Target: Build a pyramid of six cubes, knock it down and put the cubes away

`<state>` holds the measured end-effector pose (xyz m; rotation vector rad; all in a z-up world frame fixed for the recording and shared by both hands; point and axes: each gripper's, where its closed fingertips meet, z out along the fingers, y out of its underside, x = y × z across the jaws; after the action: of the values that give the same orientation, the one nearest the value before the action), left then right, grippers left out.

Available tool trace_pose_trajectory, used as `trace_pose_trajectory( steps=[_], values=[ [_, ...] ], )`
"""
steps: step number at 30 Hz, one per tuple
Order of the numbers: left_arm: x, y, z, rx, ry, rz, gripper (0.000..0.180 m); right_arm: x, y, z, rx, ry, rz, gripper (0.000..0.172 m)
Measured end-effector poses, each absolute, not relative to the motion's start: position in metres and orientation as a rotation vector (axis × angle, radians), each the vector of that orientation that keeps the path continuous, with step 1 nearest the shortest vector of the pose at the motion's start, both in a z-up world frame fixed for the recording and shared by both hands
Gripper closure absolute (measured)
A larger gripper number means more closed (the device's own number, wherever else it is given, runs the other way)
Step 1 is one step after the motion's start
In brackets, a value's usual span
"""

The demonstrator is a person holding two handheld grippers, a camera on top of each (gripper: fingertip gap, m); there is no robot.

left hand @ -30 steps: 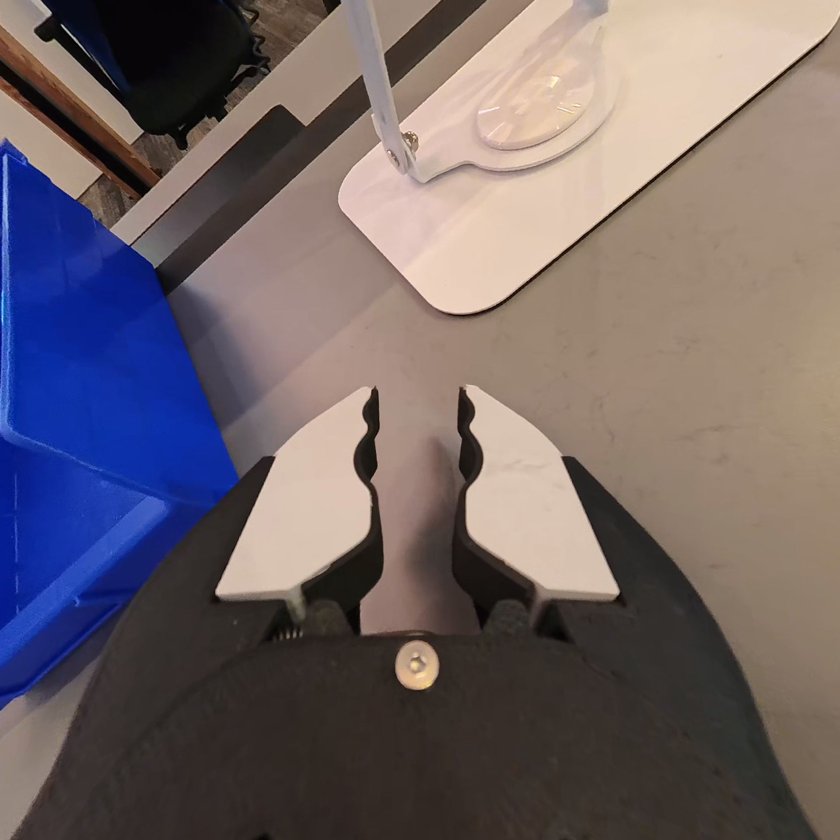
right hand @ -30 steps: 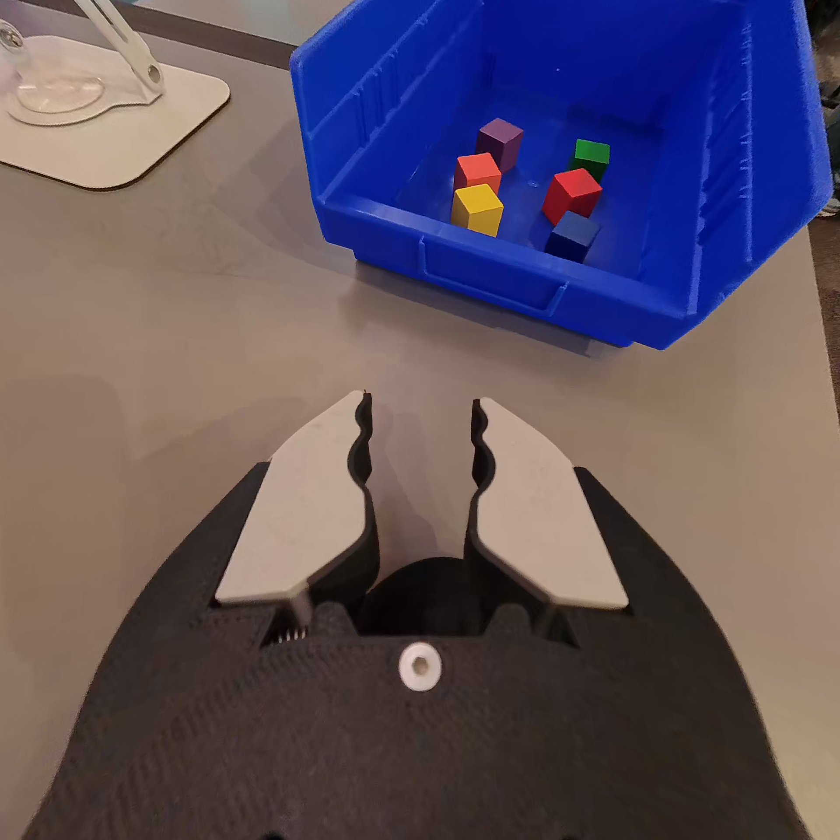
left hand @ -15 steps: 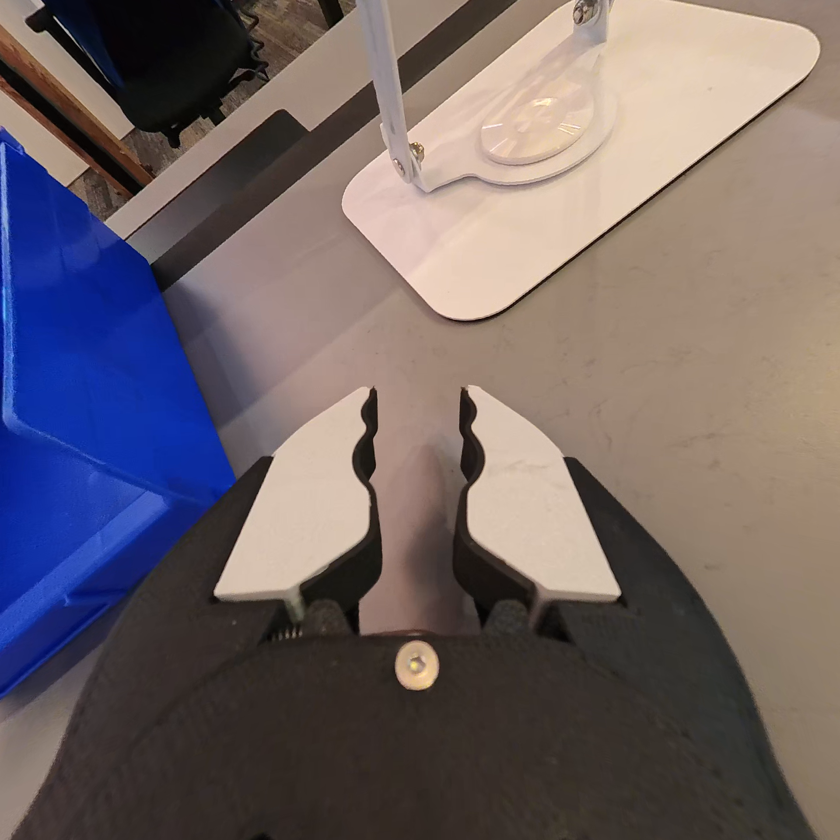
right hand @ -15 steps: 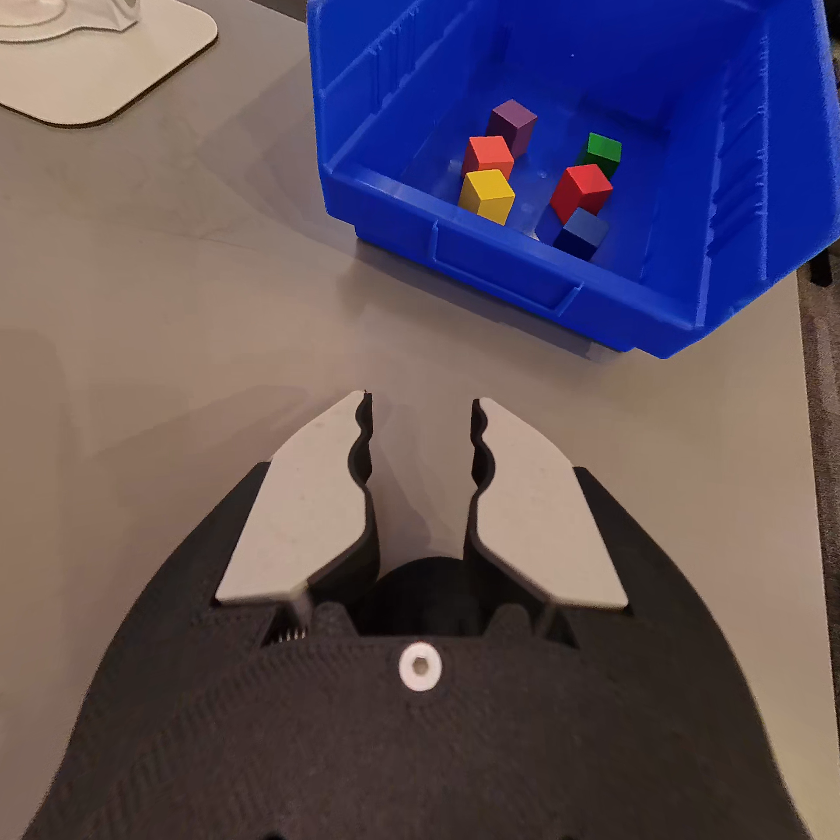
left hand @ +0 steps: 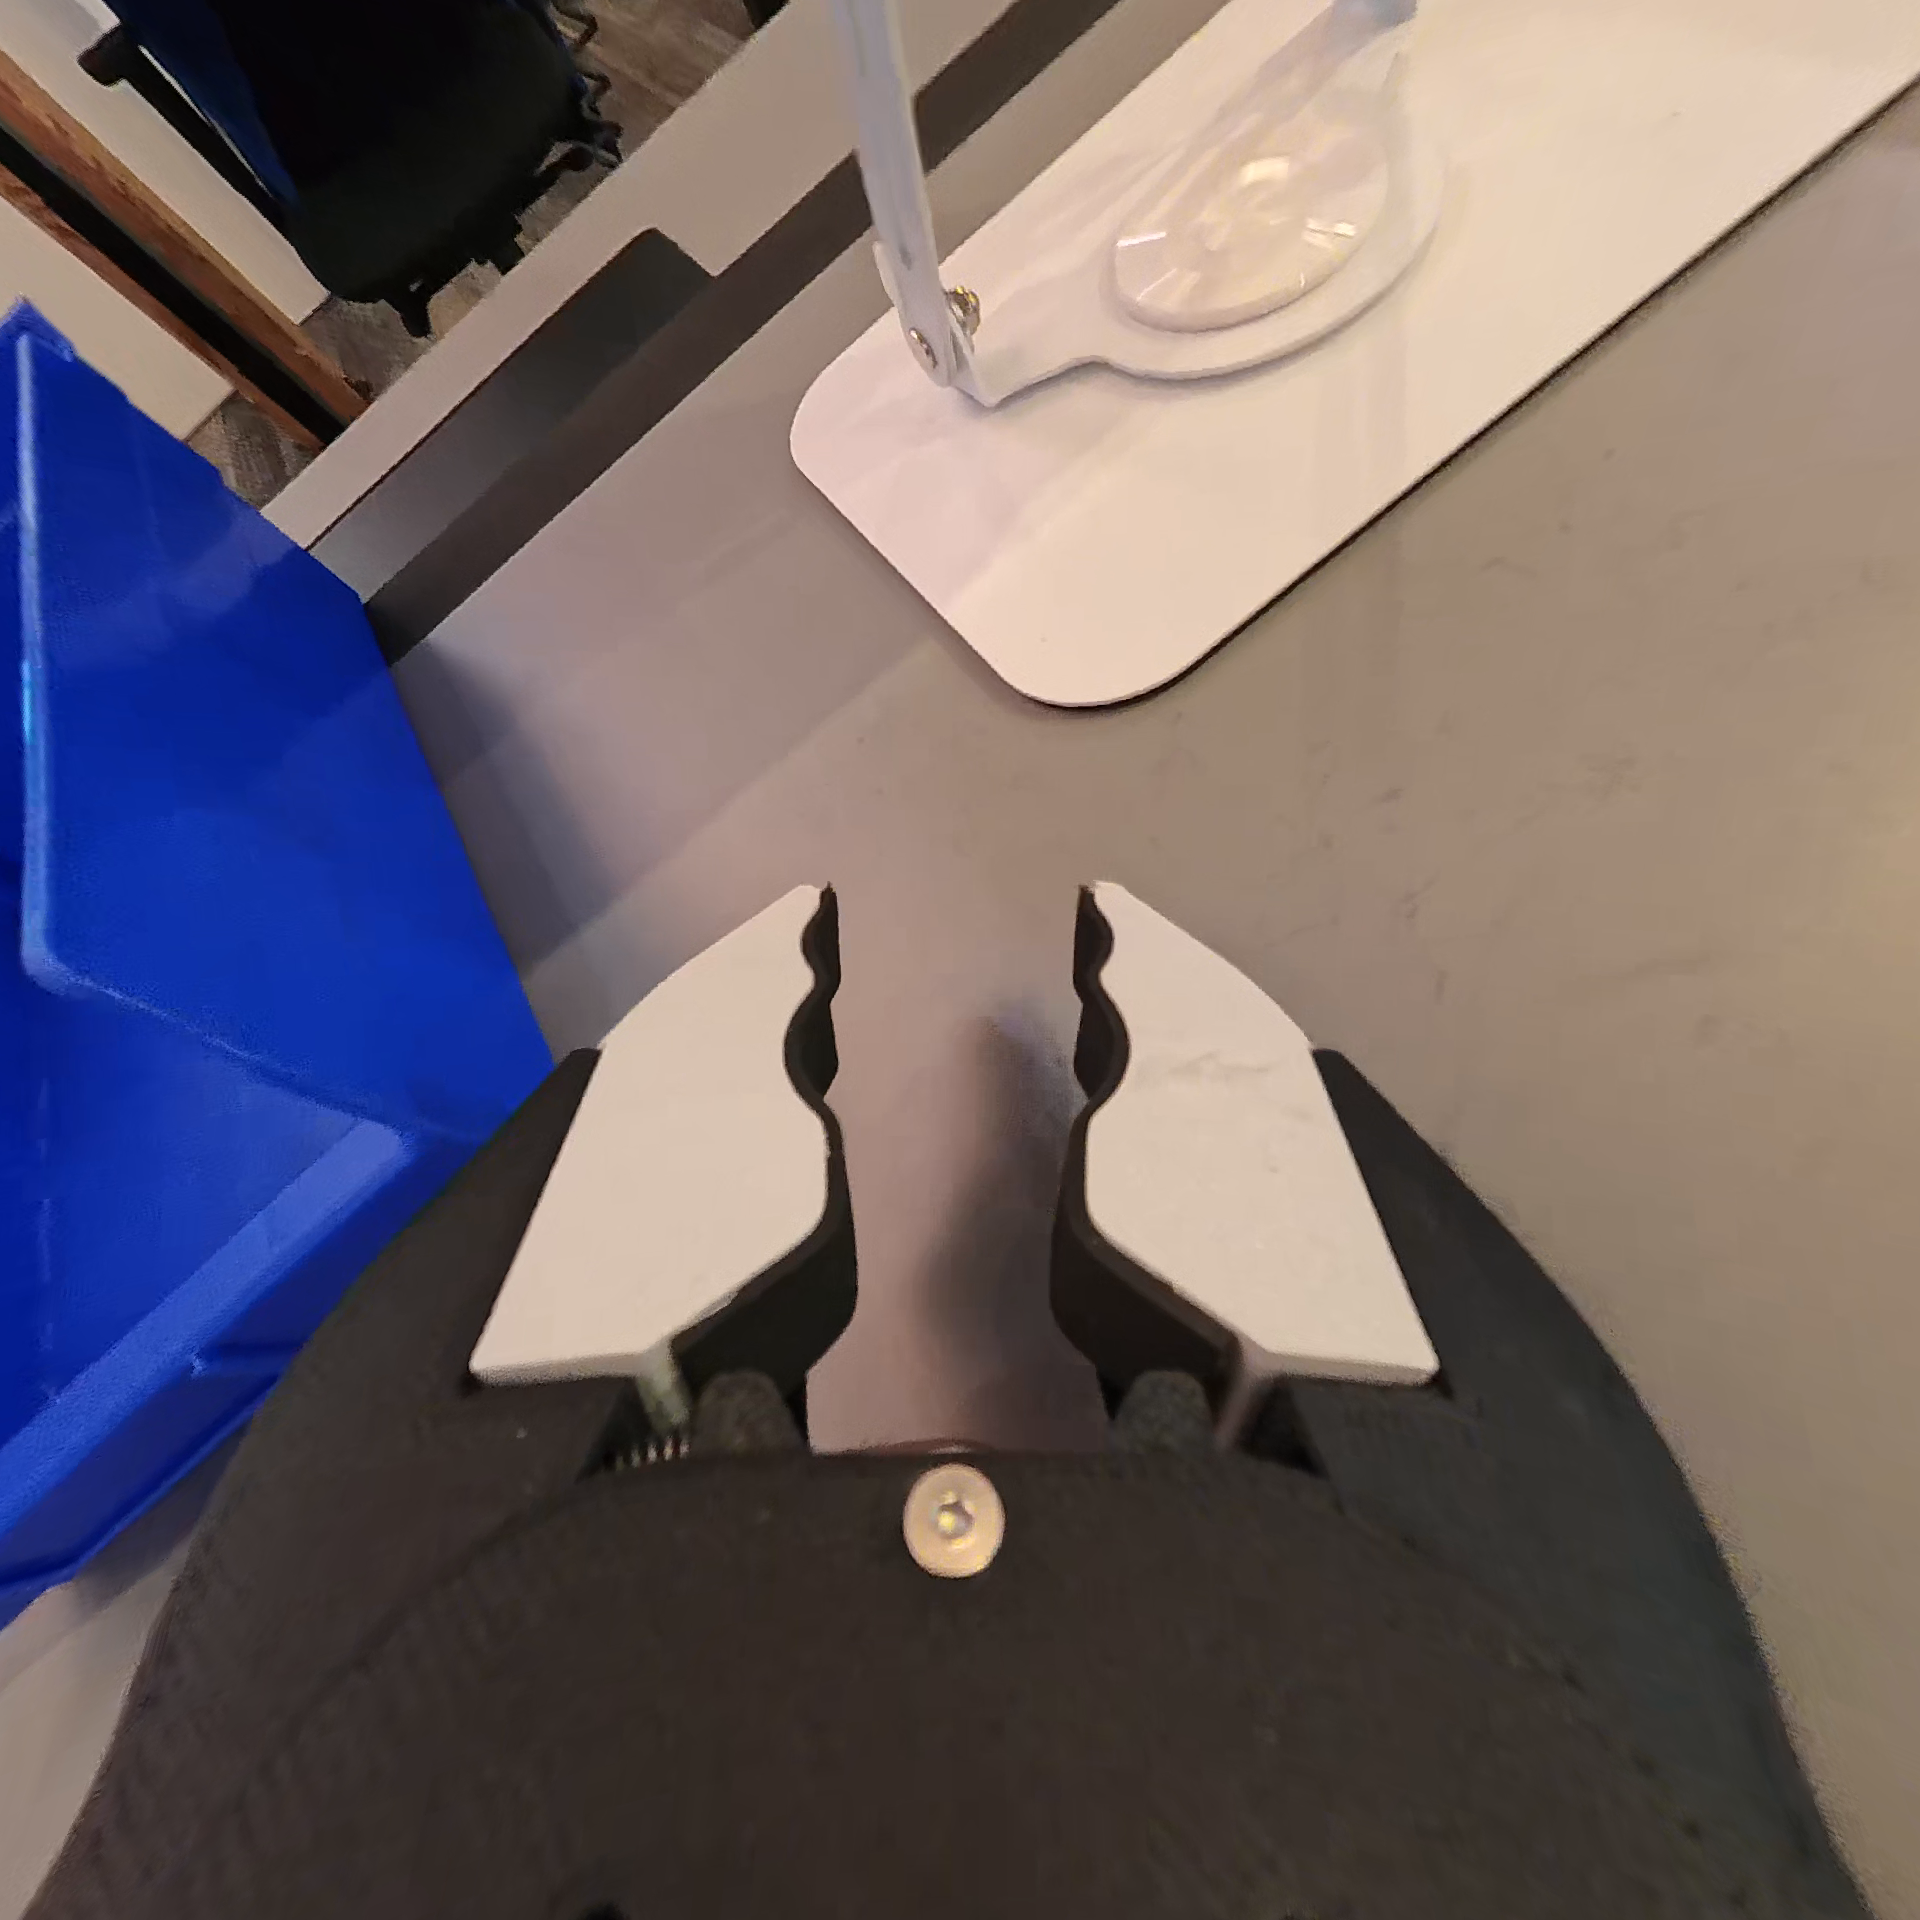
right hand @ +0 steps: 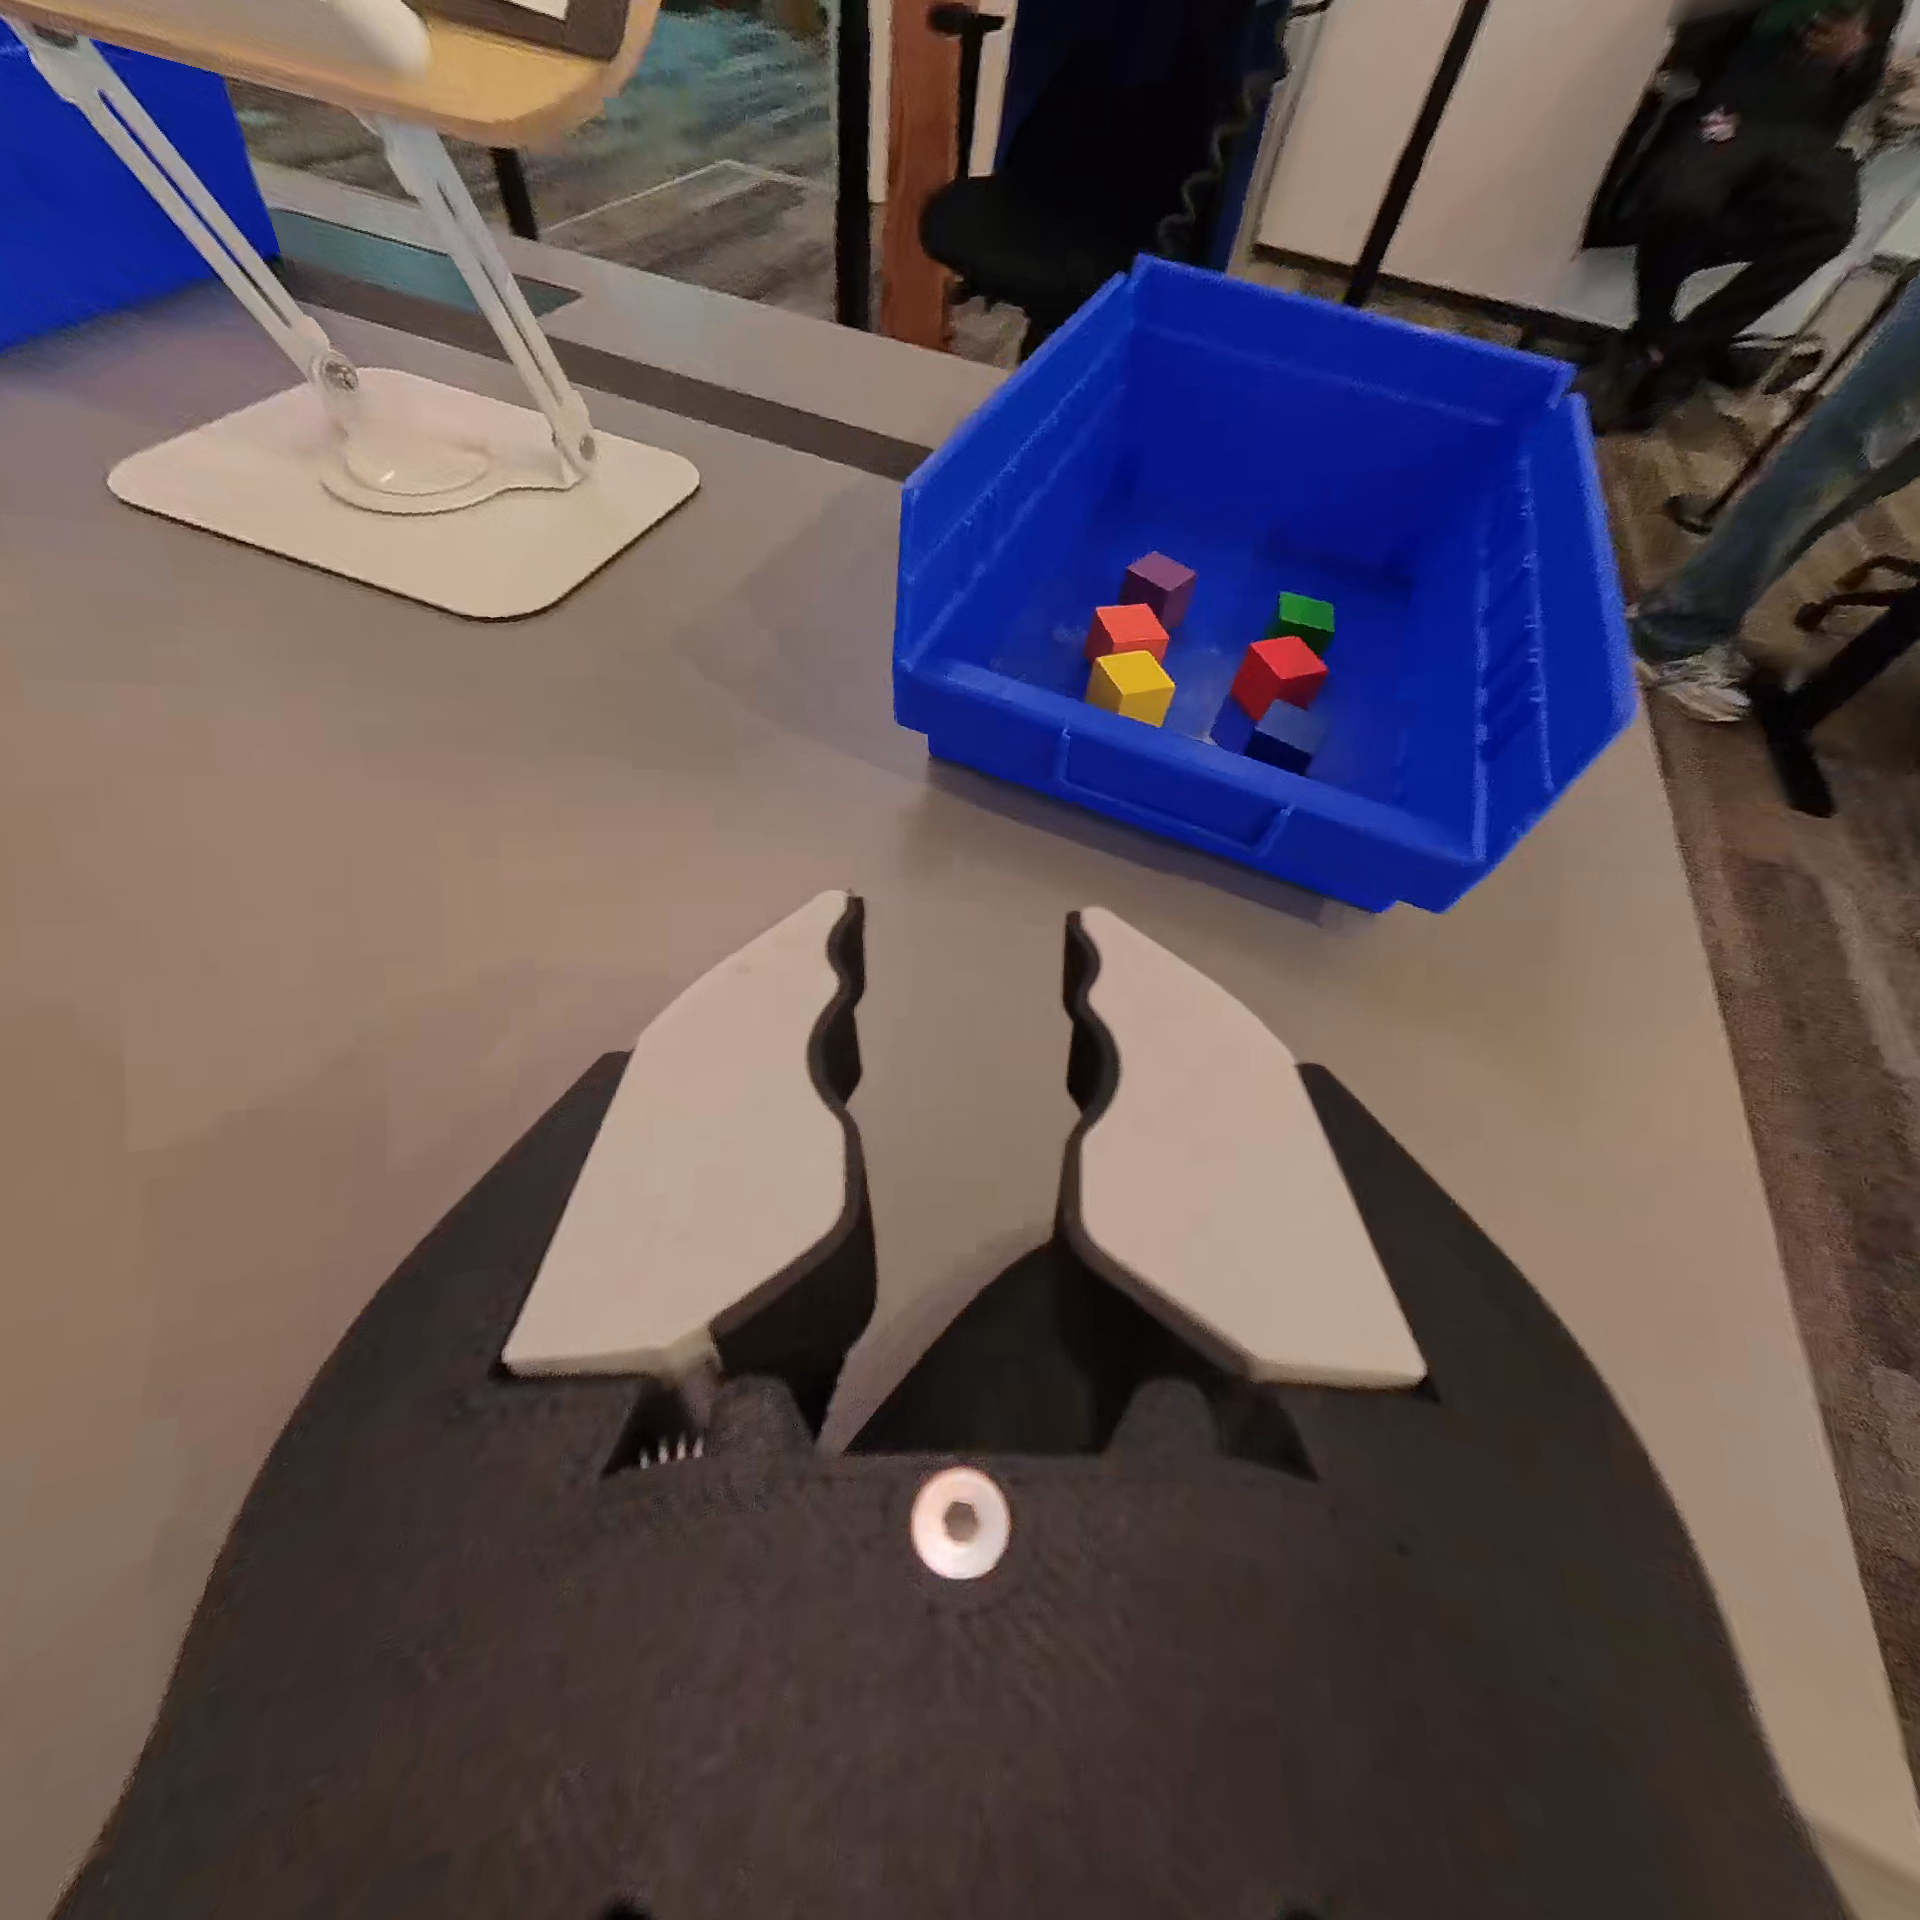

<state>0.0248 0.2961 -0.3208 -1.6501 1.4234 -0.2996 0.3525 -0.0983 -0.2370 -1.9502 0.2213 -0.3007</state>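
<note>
A blue bin (right hand: 1164,821) stands on the grey table (right hand: 416,831) in the right wrist view. In it lie several cubes: purple (right hand: 1158,584), orange (right hand: 1127,631), yellow (right hand: 1130,686), green (right hand: 1304,618), red (right hand: 1280,673) and dark blue (right hand: 1283,736). My right gripper (right hand: 961,909) is open and empty over the bare table in front of the bin. My left gripper (left hand: 954,894) is open and empty over the table, with the bin's outer wall (left hand: 208,883) at its left.
A white stand base (left hand: 1247,416) with slanted white arms (right hand: 468,260) sits on the table behind both grippers. The table's right edge (right hand: 1704,1039) drops to the floor. A person's legs (right hand: 1787,499) and chairs are beyond the table.
My right gripper has drawn back and tilted up, so the bin looks farther off, and its jaws have narrowed a little. My left gripper's jaws have opened wider; it has barely moved.
</note>
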Motion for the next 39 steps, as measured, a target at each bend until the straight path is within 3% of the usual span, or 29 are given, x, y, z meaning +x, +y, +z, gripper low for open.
trace_pose_trajectory(
  steps=[3,7,9,22,26,29,34,39],
  values=[
    [0.027,0.294,-0.325,-1.612,1.468,-0.222,0.136,0.339,-0.119,-0.241,-1.957,0.209,-0.451,0.119],
    [0.028,0.295,-0.325,-1.608,1.468,-0.212,0.136,0.32,-0.131,-0.288,-2.066,0.127,-0.395,0.118],
    [0.028,0.295,-0.323,-1.598,1.452,-0.216,0.134,0.317,-0.13,-0.287,-2.06,0.09,-0.477,0.126],
    [-0.017,0.295,-0.315,-1.606,1.374,-0.229,0.132,0.32,-0.128,-0.31,-2.208,0.156,-0.364,0.126],
    [-0.027,0.297,-0.324,-1.656,1.395,-0.185,0.117,0.319,-0.128,-0.314,-2.228,0.195,-0.229,0.126],
    [-0.023,0.293,-0.323,-1.612,1.411,-0.161,0.126,0.318,-0.129,-0.31,-2.196,0.219,-0.157,0.124],
    [-0.024,0.296,-0.325,-1.667,1.4,-0.199,0.122,0.316,-0.129,-0.311,-2.202,0.201,-0.155,0.125],
    [-0.023,0.287,-0.328,-1.668,1.453,-0.239,0.136,0.322,-0.129,-0.32,-2.259,0.253,-0.167,0.127]
  ],
)
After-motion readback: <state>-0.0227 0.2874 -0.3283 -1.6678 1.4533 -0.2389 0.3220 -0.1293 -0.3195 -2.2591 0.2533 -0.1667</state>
